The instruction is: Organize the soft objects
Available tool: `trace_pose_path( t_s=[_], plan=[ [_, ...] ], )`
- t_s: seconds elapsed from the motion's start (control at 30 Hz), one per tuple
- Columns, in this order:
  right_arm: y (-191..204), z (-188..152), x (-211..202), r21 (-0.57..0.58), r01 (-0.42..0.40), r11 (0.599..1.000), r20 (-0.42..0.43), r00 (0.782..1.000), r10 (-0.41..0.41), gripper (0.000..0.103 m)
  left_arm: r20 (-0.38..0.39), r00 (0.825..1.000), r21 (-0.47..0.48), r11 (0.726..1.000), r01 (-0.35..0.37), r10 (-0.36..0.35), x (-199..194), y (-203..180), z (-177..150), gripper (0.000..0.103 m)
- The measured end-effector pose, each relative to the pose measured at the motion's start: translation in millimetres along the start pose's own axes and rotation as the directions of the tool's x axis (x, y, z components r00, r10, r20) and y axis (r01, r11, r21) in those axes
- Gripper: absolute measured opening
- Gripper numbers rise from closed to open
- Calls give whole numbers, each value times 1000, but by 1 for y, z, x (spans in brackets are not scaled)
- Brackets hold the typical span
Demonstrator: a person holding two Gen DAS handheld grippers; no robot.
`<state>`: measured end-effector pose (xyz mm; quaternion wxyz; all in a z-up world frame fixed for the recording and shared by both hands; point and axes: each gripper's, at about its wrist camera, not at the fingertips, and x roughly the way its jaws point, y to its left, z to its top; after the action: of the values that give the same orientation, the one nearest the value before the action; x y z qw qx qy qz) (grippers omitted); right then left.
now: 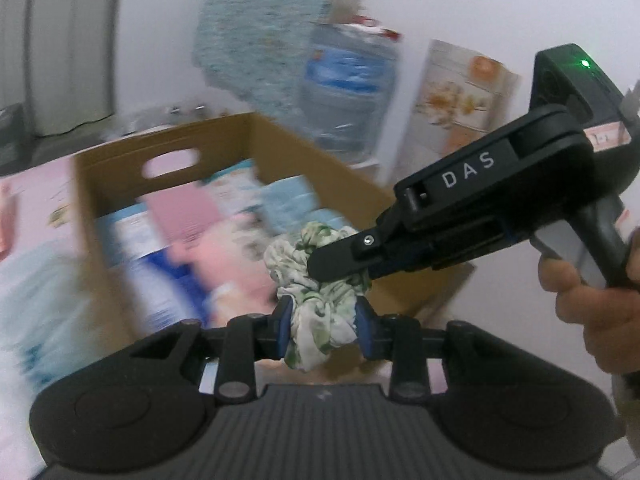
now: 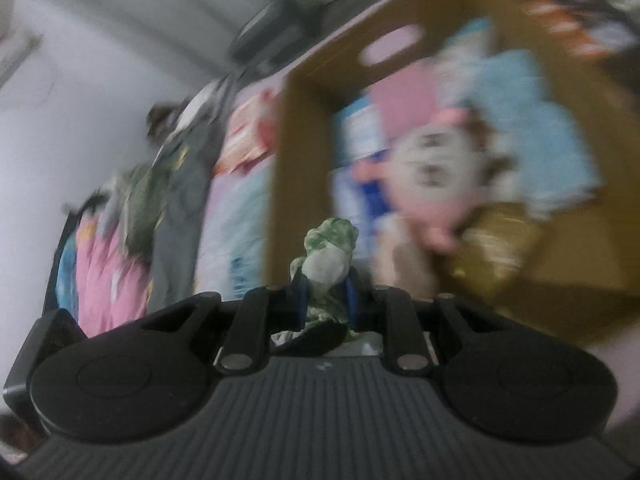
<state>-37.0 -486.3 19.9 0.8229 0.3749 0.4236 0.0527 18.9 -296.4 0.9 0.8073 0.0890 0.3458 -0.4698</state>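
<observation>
Left wrist view: the left gripper (image 1: 323, 330) has its jaws clenched on a green-and-white floral cloth (image 1: 320, 276), which bunches upward from between the blue pads (image 1: 365, 332). The right gripper (image 1: 340, 266) enters from 3 o'clock, held by a hand (image 1: 592, 304), and its jaws are closed on the upper part of the same cloth. The cloth hangs above the near rim of an open cardboard box (image 1: 280, 132), at about 6 o'clock of the box's opening; whether it touches the rim cannot be told. Inside the box lie blurred soft items in pink, blue and white, reaching toward the walls. A cut-out handle (image 1: 171, 163) pierces the far wall at 10 o'clock. Beyond the box, at 1 o'clock, stands a large water bottle (image 1: 348, 92) against a pale wall. Right wrist view: the right gripper (image 2: 325, 304) pinches the cloth (image 2: 330, 256) just in front of the box's left wall (image 2: 296, 160); a plush toy (image 2: 436, 176) fills the middle of the box at 2 o'clock. At 9 o'clock, outside the box, lies a heap of clothes (image 2: 132, 232).
</observation>
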Motion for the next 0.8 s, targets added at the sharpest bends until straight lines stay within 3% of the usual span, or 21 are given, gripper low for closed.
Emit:
trace_pose_path(
  t_s=[0.1, 0.17, 0.23, 0.3, 0.37, 0.53, 0.7, 0.8],
  plan=[
    [-26, -2, -31, 40, 22, 999, 79, 997, -25, 17, 17, 999, 9, 999, 34, -34, 18, -19, 14, 38],
    [-37, 1, -45, 42, 43, 998, 130, 990, -48, 17, 21, 999, 1, 999, 36, -36, 30, -21, 18, 58],
    [-47, 3, -49, 31, 84, 996, 174, 981, -89, 19, -11, 999, -11, 999, 31, -31, 45, -21, 18, 68],
    [-61, 3, -52, 25, 146, 989, 205, 968, -148, 22, -49, 999, -21, 1000, 23, -24, 52, -18, 15, 69],
    [-72, 3, -53, 26, 198, 980, 214, 956, -199, 28, -75, 997, -23, 1000, 13, -15, 50, -19, 12, 78],
    [-85, -6, -52, 47, 188, 981, 238, 952, -194, 34, -76, 997, -30, 999, -23, 21, 40, -13, 11, 83],
    [-75, -15, -58, 25, 191, 981, 285, 940, -190, 46, -45, 992, -13, 993, -118, 117, 13, -10, 10, 94],
    [-58, -26, -60, -18, 197, 980, 311, 933, -182, 56, -48, 977, 3, 978, -210, 210, -13, -2, 4, 98]
  ],
)
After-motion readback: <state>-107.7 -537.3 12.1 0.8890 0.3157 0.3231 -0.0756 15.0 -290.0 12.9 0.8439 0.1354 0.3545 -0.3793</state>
